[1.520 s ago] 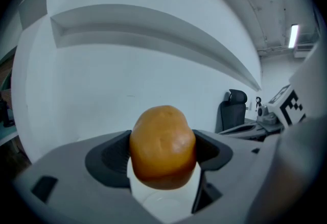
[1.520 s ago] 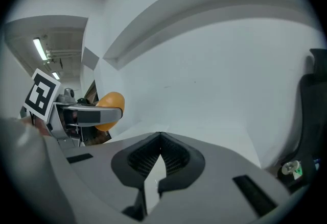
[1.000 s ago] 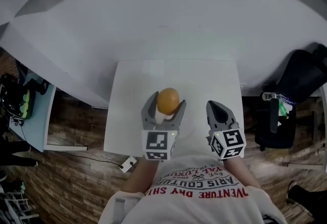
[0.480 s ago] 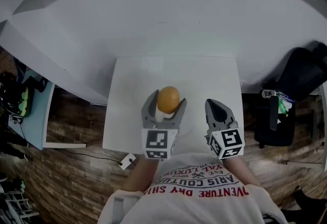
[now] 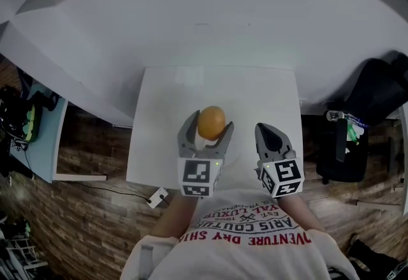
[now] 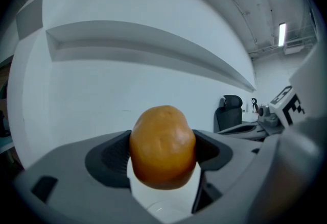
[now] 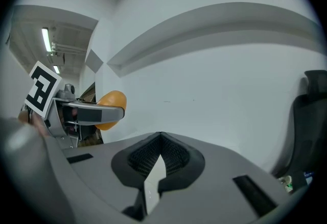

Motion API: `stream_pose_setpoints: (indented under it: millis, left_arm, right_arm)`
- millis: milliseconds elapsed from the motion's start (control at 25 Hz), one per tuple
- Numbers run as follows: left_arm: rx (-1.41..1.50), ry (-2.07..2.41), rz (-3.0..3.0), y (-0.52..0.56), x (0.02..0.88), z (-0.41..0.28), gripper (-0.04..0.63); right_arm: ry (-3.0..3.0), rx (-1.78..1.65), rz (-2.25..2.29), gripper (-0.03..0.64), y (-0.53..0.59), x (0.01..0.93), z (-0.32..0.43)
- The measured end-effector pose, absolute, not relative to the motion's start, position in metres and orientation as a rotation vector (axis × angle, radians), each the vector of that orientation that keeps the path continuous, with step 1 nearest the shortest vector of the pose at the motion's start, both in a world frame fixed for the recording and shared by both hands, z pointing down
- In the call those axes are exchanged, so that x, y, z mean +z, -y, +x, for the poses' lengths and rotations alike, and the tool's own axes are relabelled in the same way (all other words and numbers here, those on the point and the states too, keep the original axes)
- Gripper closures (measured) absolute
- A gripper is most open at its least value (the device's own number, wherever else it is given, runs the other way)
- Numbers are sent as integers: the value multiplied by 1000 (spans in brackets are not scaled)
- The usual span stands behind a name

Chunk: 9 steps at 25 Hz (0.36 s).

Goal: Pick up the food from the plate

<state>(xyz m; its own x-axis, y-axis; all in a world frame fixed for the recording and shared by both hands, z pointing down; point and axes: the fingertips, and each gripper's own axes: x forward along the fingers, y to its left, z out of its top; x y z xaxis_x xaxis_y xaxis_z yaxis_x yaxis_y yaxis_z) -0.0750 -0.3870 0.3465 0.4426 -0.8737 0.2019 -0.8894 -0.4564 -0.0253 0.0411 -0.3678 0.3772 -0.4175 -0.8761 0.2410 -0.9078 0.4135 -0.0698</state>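
- Gripping the food [image 6: 162, 146] in the left hand-held gripper [image 6: 162, 152]: jaws about halfway apart, spread only as wide as the food itself.
- Dark ribbed pads [image 6: 110, 159] pressed against the food's left and right flanks; top and front of it bulging out past the jaws.
- Round, smooth, orange-brown piece, slightly dimpled; exact kind of food not clear.
- Seen in the head view over the near half of the white table [image 5: 169, 100], roughly centred left to right, sitting at the tip end of the left hand-held gripper.
- Held up off the table: plain white wall behind it in the left gripper view, nothing touching it but the pads.
- Right hand-held gripper [image 7: 161, 139]: jaws closed tip to tip, only a thin sliver of gap lower down, nothing between them.
- Parked just beside the left one, to its right, over the table's near edge, both pointing away from the person; no contact between the two.
- From the right gripper view, food off to the left, poking out beyond the left one's jaw, well clear of the right one's jaws.
- Black chair [image 5: 376, 97] to the right of the table, wood floor [image 5: 95, 221] around it.
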Motion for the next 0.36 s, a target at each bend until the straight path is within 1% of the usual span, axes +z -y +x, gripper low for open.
stream_pose_setpoints:
  millis: [360]
  left_arm:
    - [303,1596,2587,379,355,-69,229]
  right_arm:
    - [2487,290,1597,606,359,383,45]
